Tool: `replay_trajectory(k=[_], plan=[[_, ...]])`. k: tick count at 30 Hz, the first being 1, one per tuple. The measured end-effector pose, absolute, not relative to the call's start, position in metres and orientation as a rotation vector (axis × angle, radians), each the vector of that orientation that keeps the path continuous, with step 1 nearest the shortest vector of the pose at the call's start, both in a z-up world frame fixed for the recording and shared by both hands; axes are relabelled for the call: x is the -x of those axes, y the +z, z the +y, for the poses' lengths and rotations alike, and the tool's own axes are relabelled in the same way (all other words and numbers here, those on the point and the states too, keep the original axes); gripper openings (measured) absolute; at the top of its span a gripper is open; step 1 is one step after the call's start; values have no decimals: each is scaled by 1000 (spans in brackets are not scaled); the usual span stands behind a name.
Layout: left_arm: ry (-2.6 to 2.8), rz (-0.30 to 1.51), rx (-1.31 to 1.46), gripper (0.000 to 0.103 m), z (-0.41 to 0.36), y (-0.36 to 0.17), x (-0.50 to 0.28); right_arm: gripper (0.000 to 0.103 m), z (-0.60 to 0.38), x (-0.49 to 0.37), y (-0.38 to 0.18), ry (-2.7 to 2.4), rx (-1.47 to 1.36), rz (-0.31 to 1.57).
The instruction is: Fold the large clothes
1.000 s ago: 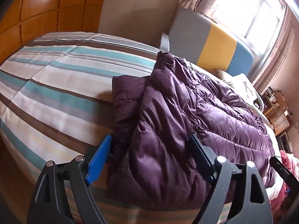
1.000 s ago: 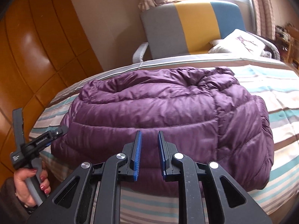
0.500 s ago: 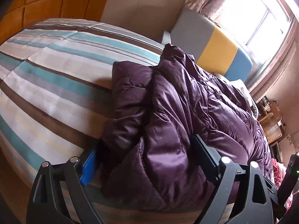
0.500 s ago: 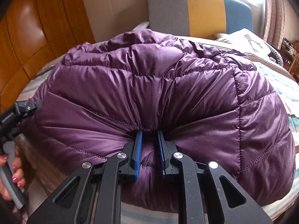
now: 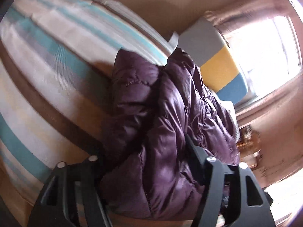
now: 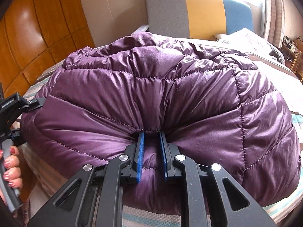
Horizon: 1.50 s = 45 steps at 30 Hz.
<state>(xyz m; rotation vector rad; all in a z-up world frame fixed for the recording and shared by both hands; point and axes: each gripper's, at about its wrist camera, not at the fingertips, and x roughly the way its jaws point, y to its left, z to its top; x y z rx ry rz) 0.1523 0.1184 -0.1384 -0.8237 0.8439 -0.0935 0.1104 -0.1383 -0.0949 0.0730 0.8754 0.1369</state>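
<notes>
- Pinching a fold at the near hem of the puffy, quilted purple down jacket [image 6: 151, 94], your right gripper [image 6: 151, 138] has its blue-padded jaws clenched on the fabric, which bunches into creases radiating from the grip.
- Your left gripper [image 5: 144, 151] has its black fingers spread wide around a thick bundle of the jacket [image 5: 166, 123]; the padding swallows the fingertips, so I cannot tell whether they actually squeeze it.
- In the right wrist view your left hand [image 6: 10, 172], nails painted red, wraps the grey handle at the frame's left edge, mostly cut off.
- The jacket lies on the bed's striped teal, brown and white cover [image 5: 47, 60], bunched at the near edge. Its long axis runs side to side across the right wrist view, and away from the lens in the left one.
- The left wrist view is motion-blurred, so seams and far furniture are hard to make out.
- Beyond the jacket stands a grey, yellow and blue padded headboard [image 6: 198, 13], and a white pillow [image 6: 246, 39] lies just in front of it.
</notes>
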Motion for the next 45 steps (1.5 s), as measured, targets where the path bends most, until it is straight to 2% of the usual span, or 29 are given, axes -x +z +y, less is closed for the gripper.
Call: replay_trajectory(k=[2, 4, 7, 9, 16, 20, 29, 35, 45], plan=[[-95, 877, 844, 51, 113, -141, -157, 16, -138, -111, -94, 131, -67, 875], [-109, 882, 839, 34, 106, -142, -163, 16, -136, -111, -94, 126, -62, 877], [-121, 850, 835, 23, 98, -135, -164, 16, -134, -112, -95, 124, -64, 875], [-126, 800, 827, 20, 95, -126, -160, 16, -132, -111, -95, 123, -62, 875], [-127, 662, 672, 18, 74, -87, -148, 16, -161, -91, -74, 142, -222, 779], [-132, 600, 590, 18, 63, -69, -143, 16, -194, -74, -58, 42, -218, 721], [-189, 489, 413, 19, 34, -21, -129, 16, -271, -50, -64, -153, -274, 747], [-255, 461, 346, 19, -2, 2, -125, 16, -277, -57, -75, -144, -289, 776], [-336, 430, 246, 21, -66, 28, -119, 16, -318, -34, -62, -240, -354, 733]])
